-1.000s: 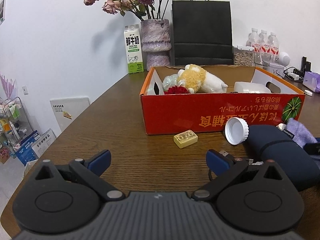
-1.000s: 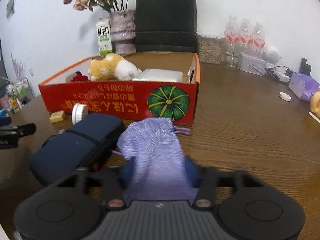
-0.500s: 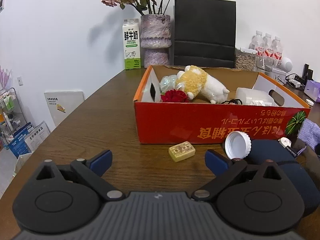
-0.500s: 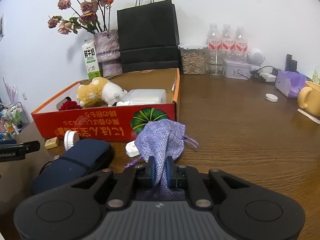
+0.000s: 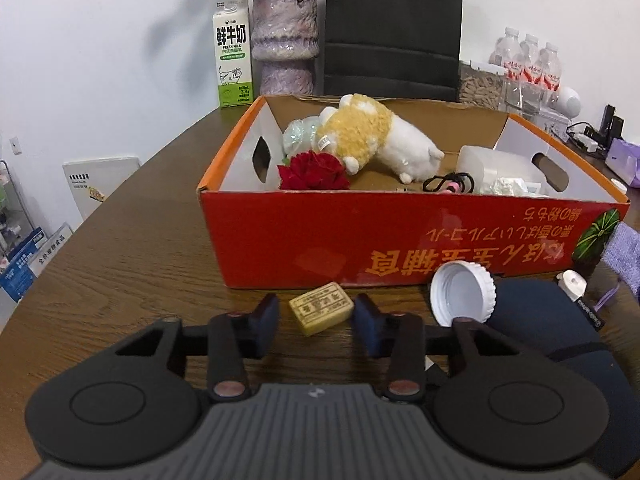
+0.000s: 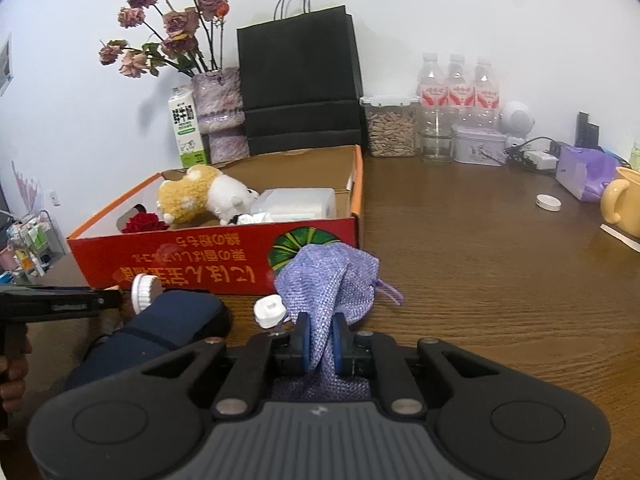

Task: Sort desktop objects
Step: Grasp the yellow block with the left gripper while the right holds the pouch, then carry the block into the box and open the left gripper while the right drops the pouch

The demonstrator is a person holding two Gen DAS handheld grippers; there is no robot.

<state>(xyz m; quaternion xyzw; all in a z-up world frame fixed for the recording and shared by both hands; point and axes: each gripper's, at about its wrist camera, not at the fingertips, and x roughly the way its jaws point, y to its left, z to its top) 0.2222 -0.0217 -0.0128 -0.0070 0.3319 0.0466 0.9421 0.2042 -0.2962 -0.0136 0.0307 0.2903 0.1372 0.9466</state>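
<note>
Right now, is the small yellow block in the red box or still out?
Out: the yellow block lies on the table before the red box.

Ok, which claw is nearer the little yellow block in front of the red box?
Left. The left claw has the yellow block between its closing jaws. The right claw is off beyond the navy pouch, shut on the purple bag.

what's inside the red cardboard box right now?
Inside the red cardboard box: yellow-and-white plush toy, red fabric rose, white plastic container, black cord. Its front wall hides the floor nearest it.
</note>
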